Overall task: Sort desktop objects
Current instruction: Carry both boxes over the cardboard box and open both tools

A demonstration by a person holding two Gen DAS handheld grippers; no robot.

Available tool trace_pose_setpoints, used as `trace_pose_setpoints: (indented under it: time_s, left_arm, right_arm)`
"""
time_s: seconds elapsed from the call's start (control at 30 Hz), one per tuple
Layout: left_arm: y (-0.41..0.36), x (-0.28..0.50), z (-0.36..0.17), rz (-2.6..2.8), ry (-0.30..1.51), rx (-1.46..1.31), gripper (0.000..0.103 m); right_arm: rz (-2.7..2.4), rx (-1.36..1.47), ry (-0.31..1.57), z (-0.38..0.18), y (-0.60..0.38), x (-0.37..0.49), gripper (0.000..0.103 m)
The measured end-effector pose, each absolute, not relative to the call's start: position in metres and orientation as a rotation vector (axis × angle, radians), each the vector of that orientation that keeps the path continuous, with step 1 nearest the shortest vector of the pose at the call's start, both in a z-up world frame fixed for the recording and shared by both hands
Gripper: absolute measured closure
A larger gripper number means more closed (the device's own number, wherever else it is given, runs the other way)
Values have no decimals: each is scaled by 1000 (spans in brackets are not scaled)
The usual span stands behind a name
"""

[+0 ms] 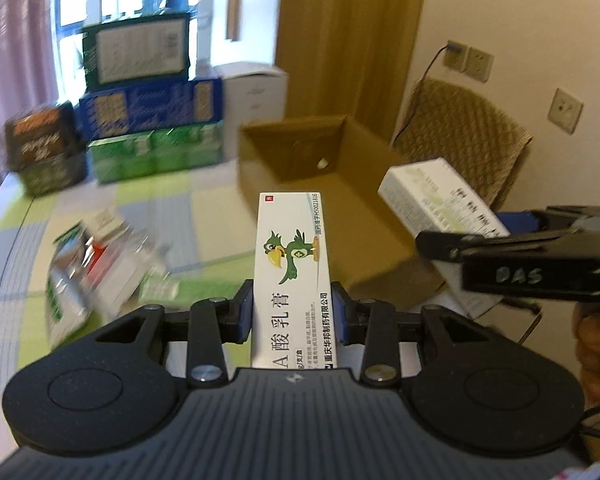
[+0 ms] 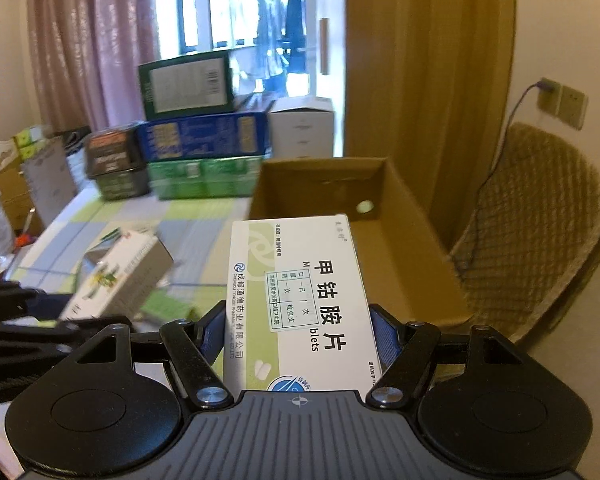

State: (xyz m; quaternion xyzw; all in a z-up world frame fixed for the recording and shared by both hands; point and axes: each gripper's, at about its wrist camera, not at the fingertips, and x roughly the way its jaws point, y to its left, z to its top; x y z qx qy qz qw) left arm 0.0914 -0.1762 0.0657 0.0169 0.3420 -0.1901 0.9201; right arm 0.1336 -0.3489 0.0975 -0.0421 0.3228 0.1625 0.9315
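The left tongs (image 1: 293, 312) are clamped on a narrow white box (image 1: 294, 264) that stands up between the blue pads. It carries a green cartoon parrot, large characters ending "酸乳膏", the maker's line "重庆华邦制药有限公司" and the code "H50021816" along one edge. It is held above the tabletop (image 1: 216, 216), just in front of an open cardboard carton (image 1: 364, 200).

The right tongs (image 2: 298, 332) grip a wider white and green pill box (image 2: 300, 300), tilted slightly. It reads "甲钴胺片" in bold black, with "成都通德药业有限公司" down the green strip and a small pasted dosage sticker. It too is held in front of the carton, whose far wall has a round hole. In the left view the side of the right tongs bears handwritten letters that look like "DAS".

More small boxes (image 1: 100, 264) lie blurred on the checked tabletop cloth at the left. At the far end stand stacked green, blue and dark cartons (image 2: 204, 136); their print is too blurred to read.
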Motion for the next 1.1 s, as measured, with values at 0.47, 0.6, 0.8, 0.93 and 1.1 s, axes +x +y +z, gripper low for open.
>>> trace_pose_setpoints:
  time_s: [0.47, 0.6, 0.8, 0.93, 1.1]
  left_arm:
    - [-239, 163, 77, -470, 695, 23, 70]
    - [-249, 184, 70, -475, 712, 19, 70]
    - [-261, 207, 49, -481, 743, 38, 70]
    - [-264, 216, 32, -478, 772, 33, 70]
    - [-269, 223, 20, -455, 765, 45, 66]
  right_arm:
    - [256, -51, 658, 103, -390, 215, 34]
    - [231, -25, 664, 98, -397, 237, 34]
    - [219, -17, 695, 81, -401, 256, 34]
    - [209, -18, 717, 69, -405, 261, 34]
    - [200, -13, 729, 63, -409, 265, 34]
